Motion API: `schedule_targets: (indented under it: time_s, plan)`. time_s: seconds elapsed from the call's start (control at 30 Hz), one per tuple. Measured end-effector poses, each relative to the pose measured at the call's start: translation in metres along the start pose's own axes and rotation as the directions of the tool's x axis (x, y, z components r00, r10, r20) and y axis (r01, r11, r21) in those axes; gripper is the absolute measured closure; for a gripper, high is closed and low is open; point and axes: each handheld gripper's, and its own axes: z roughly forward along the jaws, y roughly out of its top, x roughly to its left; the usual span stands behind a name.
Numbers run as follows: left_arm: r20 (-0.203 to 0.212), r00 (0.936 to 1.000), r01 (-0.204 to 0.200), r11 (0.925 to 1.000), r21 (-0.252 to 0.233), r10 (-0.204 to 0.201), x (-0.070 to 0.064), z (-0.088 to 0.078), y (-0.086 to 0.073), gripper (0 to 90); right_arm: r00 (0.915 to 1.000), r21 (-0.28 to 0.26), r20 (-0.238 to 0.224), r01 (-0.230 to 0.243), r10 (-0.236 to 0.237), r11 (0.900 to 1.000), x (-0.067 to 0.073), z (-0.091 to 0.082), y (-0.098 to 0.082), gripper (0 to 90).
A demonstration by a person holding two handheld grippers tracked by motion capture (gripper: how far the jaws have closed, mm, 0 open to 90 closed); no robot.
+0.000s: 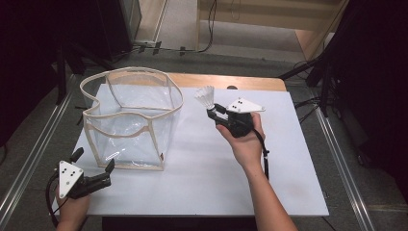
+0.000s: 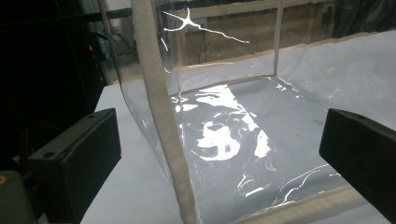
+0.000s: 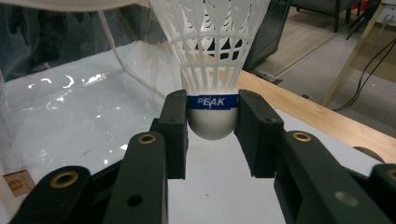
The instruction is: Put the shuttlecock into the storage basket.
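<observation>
In the high view the right gripper holds a shuttlecock above the table, just right of the clear bag; lift it over the rim before letting go, feathers up. The left gripper waits released near the bag's front corner, hand low. The left gripper view shows jaws wide apart, facing the bag's seam. The right gripper view shows jaws clamped on the shuttlecock's cork.

White table top on a wooden board, grey floor beyond.
</observation>
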Motion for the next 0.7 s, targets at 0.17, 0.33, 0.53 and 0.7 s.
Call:
schedule_targets:
  time_s: [0.17,0.33,0.53,0.7]
  plan:
    - [0.001,1.0,-0.001,1.0,0.0,0.001,0.0,0.0,0.0,0.0,1.0,-0.011,-0.006,-0.001,0.001,1.0,0.002,-0.001,0.005,63.0]
    - [0.001,1.0,-0.001,1.0,0.0,0.001,0.0,0.0,0.0,0.0,0.9999,-0.019,-0.015,0.004,-0.004,1.0,0.003,0.0,0.01,63.0]
    - [0.001,1.0,0.002,1.0,-0.002,-0.002,0.0,0.0,0.0,0.0,0.9996,-0.024,-0.026,0.001,-0.002,1.0,0.006,0.0,0.015,63.1]
    - [0.002,1.0,0.001,1.0,-0.003,-0.001,0.0,0.0,0.0,0.0,0.9994,-0.019,-0.036,0.003,-0.004,1.0,0.007,0.0,0.02,63.1]
